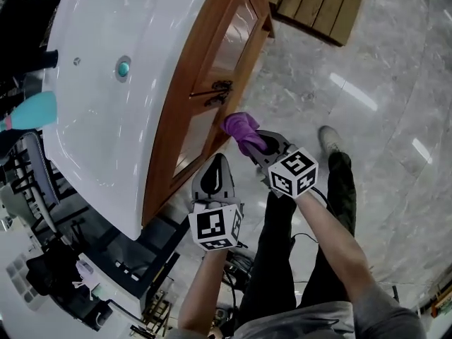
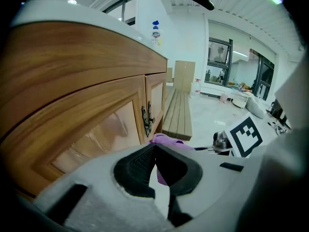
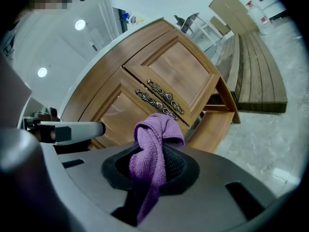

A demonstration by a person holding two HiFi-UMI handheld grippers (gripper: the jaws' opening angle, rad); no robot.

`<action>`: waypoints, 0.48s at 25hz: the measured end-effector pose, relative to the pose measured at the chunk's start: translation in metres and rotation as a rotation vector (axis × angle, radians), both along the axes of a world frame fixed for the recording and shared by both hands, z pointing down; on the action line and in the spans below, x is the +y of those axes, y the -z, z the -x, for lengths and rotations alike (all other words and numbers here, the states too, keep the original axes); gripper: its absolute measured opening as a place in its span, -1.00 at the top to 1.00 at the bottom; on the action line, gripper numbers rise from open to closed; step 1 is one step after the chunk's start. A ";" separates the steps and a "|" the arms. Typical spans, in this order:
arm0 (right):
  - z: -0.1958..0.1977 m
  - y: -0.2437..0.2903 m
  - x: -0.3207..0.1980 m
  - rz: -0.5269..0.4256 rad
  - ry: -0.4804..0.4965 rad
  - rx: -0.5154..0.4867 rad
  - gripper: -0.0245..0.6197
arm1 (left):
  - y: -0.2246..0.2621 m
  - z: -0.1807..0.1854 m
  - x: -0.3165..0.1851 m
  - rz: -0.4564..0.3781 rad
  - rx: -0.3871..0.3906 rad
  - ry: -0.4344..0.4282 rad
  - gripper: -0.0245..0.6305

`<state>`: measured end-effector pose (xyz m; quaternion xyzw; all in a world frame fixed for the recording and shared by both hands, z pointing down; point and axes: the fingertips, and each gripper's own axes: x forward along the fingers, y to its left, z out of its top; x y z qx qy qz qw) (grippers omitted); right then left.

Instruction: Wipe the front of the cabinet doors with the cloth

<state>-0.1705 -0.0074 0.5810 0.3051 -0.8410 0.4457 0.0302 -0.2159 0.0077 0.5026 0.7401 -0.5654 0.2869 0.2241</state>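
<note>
The wooden cabinet doors (image 1: pixel 205 97) sit under a white countertop (image 1: pixel 106 83), with dark ornate handles (image 1: pixel 215 94) where the two doors meet. My right gripper (image 1: pixel 256 143) is shut on a purple cloth (image 1: pixel 242 128), which bunches out past the jaws just short of the door front, below the handles. In the right gripper view the cloth (image 3: pixel 153 151) hangs over the jaws, with the doors (image 3: pixel 178 71) and handles (image 3: pixel 159 100) ahead. My left gripper (image 1: pixel 216 159) is shut and holds nothing, just to the left near the lower door. From the left gripper view the doors (image 2: pixel 96 134) and cloth (image 2: pixel 166 140) show.
A slatted wooden bench (image 1: pixel 321 6) lies on the marble floor (image 1: pixel 381 97) beyond the cabinet. A teal bottle (image 1: pixel 32 111) and a drain (image 1: pixel 123 68) are on the countertop. The person's legs and shoe (image 1: pixel 328 141) are to the right. A dark cart (image 1: pixel 92 274) stands at lower left.
</note>
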 end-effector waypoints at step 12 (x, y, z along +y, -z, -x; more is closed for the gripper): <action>0.016 -0.068 -0.021 -0.009 -0.001 0.155 0.72 | -0.027 0.018 -0.006 0.034 -0.016 -0.049 0.90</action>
